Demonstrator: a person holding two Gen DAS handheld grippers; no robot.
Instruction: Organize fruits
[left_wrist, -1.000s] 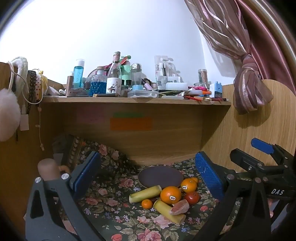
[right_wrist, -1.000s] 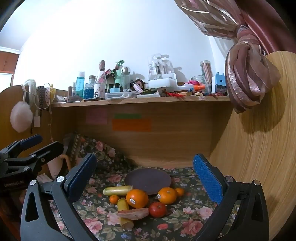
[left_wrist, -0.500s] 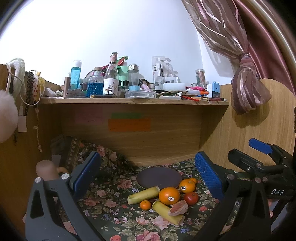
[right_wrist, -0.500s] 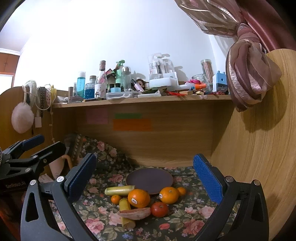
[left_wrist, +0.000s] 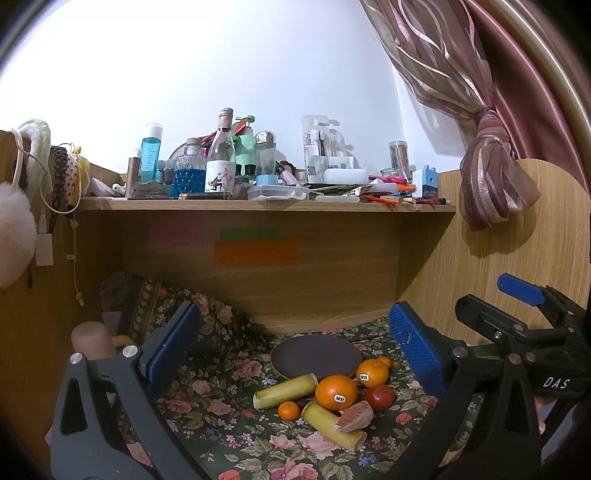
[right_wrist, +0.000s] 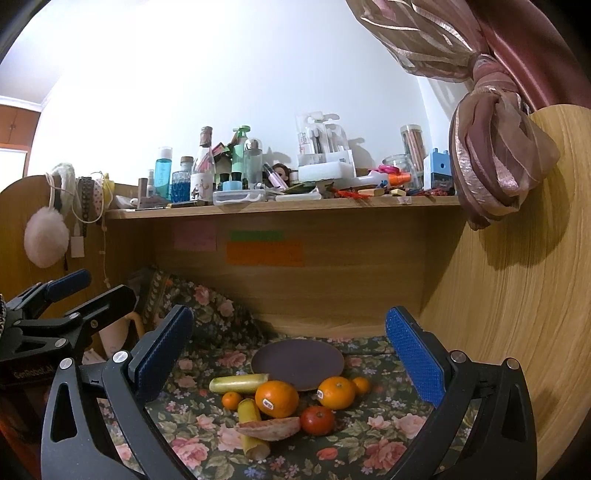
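A heap of fruit lies on the floral cloth (left_wrist: 221, 424) in front of an empty dark round plate (left_wrist: 316, 356): a large orange (left_wrist: 336, 392), a second orange (left_wrist: 372, 373), a red fruit (left_wrist: 379, 398), a tiny orange (left_wrist: 289, 410), two yellow-green cane pieces (left_wrist: 286, 389) and a pink grapefruit wedge (left_wrist: 355, 416). The same plate (right_wrist: 297, 363), large orange (right_wrist: 277, 398), red fruit (right_wrist: 317, 420) and wedge (right_wrist: 268, 429) show in the right wrist view. My left gripper (left_wrist: 291, 350) and right gripper (right_wrist: 288, 347) are open, empty, above and short of the fruit.
A wooden shelf (left_wrist: 258, 205) crowded with bottles and clutter overhangs the alcove. Wooden side panels close in on the left and right (right_wrist: 517, 295). A tied curtain (left_wrist: 491, 184) hangs at upper right. A pink cup (left_wrist: 92, 339) stands at the left.
Both views have shifted slightly; the fruit sits a little higher and farther in the frames. Both grippers stay open and nothing was touched.
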